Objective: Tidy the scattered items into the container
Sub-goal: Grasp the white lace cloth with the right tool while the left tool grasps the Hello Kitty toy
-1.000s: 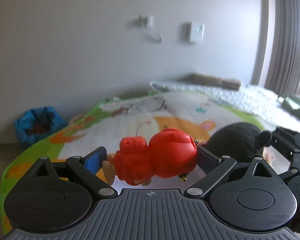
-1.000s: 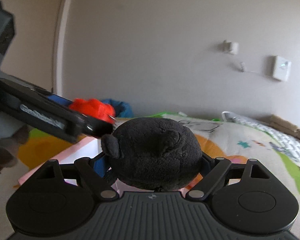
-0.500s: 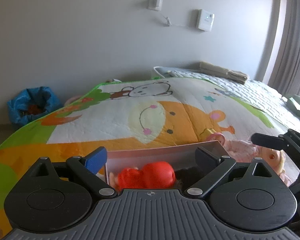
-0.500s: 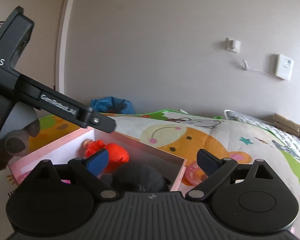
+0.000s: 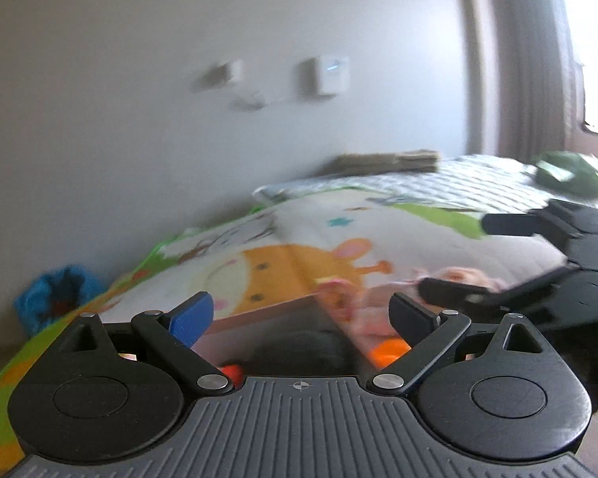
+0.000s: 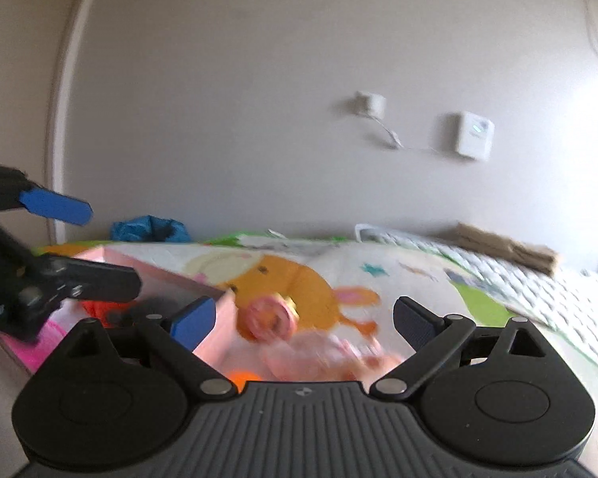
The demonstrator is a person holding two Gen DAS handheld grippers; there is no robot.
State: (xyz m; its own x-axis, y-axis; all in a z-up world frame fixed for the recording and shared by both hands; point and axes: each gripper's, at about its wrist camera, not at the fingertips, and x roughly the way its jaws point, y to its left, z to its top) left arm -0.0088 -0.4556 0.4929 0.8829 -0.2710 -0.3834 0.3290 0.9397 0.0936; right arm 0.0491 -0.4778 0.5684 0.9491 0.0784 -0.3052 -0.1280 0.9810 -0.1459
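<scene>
The pink box sits on the play mat, open at the top. In your right view it lies at the lower left, its near corner just behind your right gripper's blue pad. Inside it you can see the red toy and, beside it, a dark plush; both are blurred and partly hidden by the gripper arms. In your left view the box shows as a pale wall running between the fingers, with the plush as a dark mass behind it and a sliver of the red toy low down by the left finger's pivot.

Just outside the box on the mat, to its right, lies a pink ring, and nearer to you a pale pink doll, too smeared to make out its pose. A small orange thing shows at the bottom edge beside the box; what it is cannot be told.

Your right gripper stands wide apart with nothing between its pads; the doll and ring lie on the mat beyond and below them. Your left gripper is likewise spread wide and holds nothing, hanging over the box. Each gripper shows at the side of the other's view, apart from it.

Farther off, a blue bag sits by the wall, a quilted white mat adjoins the play mat, and a white wall unit hangs above.
</scene>
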